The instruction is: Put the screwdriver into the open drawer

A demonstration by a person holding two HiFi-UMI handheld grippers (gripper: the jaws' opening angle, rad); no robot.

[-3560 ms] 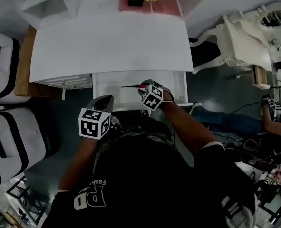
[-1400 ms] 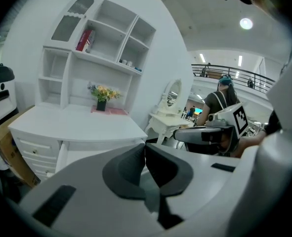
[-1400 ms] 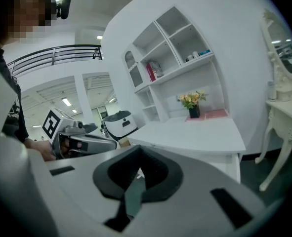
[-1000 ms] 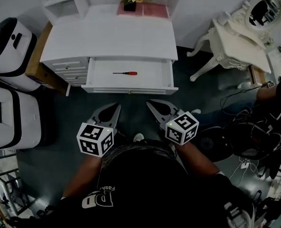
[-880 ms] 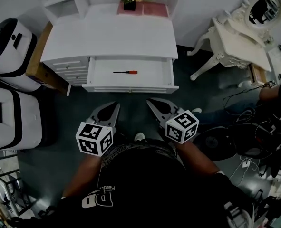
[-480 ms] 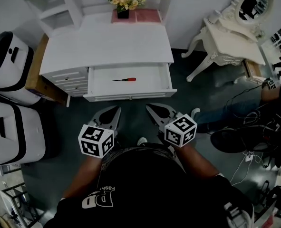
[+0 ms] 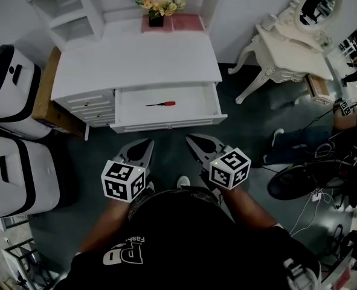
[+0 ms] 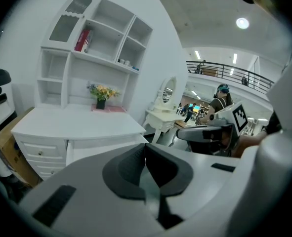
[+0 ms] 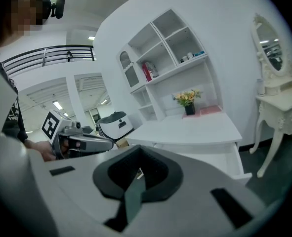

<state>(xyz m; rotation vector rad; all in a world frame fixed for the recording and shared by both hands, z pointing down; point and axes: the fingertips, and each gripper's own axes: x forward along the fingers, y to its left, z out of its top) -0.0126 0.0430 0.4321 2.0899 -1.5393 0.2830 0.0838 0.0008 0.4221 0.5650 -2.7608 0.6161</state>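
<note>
Two grippers hang in front of you, well apart from the desk (image 7: 136,59), which suggests the job is done. Your left gripper (image 7: 143,147) is pinched closed on nothing. The screwdriver (image 7: 161,104), slim with a dark shaft and red handle, lies flat on the white floor of the open drawer (image 7: 193,98), handle rightward. Your right gripper (image 7: 196,142) is likewise closed and empty.

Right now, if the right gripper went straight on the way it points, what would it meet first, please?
Most likely the front of the open drawer: the shut, empty right gripper aims at it with nothing visible between, though depth is unclear.
</note>
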